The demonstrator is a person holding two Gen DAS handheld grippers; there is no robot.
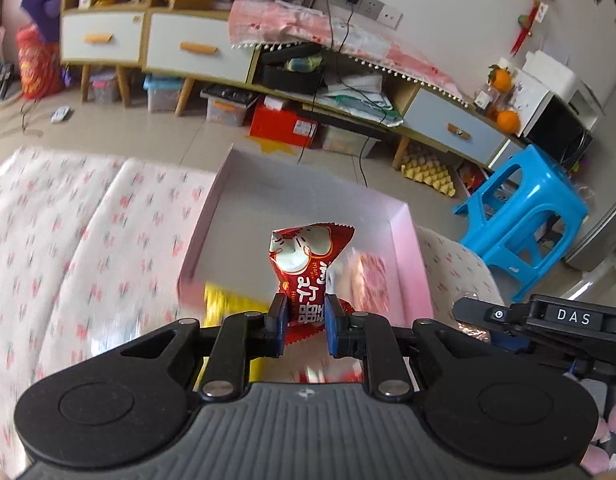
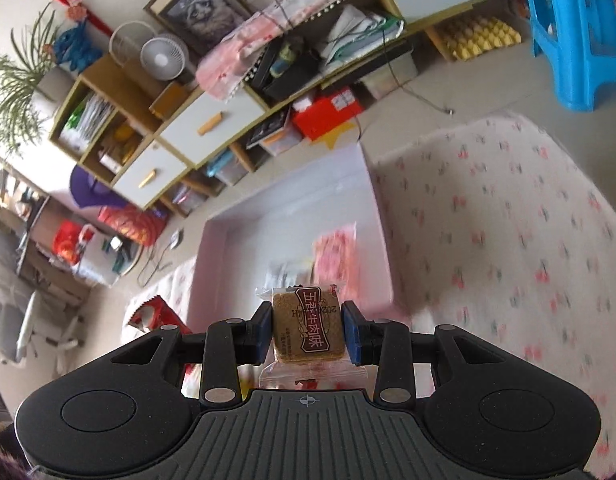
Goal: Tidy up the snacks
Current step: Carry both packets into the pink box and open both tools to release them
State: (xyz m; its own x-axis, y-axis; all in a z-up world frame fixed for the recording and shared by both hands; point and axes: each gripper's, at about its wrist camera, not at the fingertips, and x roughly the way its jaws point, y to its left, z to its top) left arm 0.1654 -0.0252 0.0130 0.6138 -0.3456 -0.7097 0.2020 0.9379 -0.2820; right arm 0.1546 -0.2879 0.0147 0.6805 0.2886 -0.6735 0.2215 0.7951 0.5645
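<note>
Left claw (image 1: 303, 326) pinches red packet (image 1: 303, 268); right claw (image 2: 308, 332) clamps brown cake (image 2: 307, 330). Slippery wrappers may slide free before the pink box (image 1: 211, 216) at 12 o'clock.

Red snack packet (image 1: 303, 276): glossy foil-like film, crinkled, with a serrated edge; it catches the light.

Brown snack square (image 2: 306, 330): coarse, grainy block sealed in clear, shiny plastic wrap with a printed label.

Left tool (image 1: 303, 322) and right tool (image 2: 308, 330): matt black plastic links, blue pad faces, bright metal rivet heads, ribbed grey rubbery housing.

Box (image 1: 404, 240): smooth pale pink card, matt.

Bench cover (image 1: 87, 232): soft white cloth, printed with small red cherries, lightly creased.

Stool (image 1: 524, 208): moulded blue plastic, smooth, slight sheen.

Cabinet (image 1: 147, 40): light wood frame, smooth white drawer fronts, wooden handles.

Floor (image 1: 155, 128): smooth beige tile.
</note>
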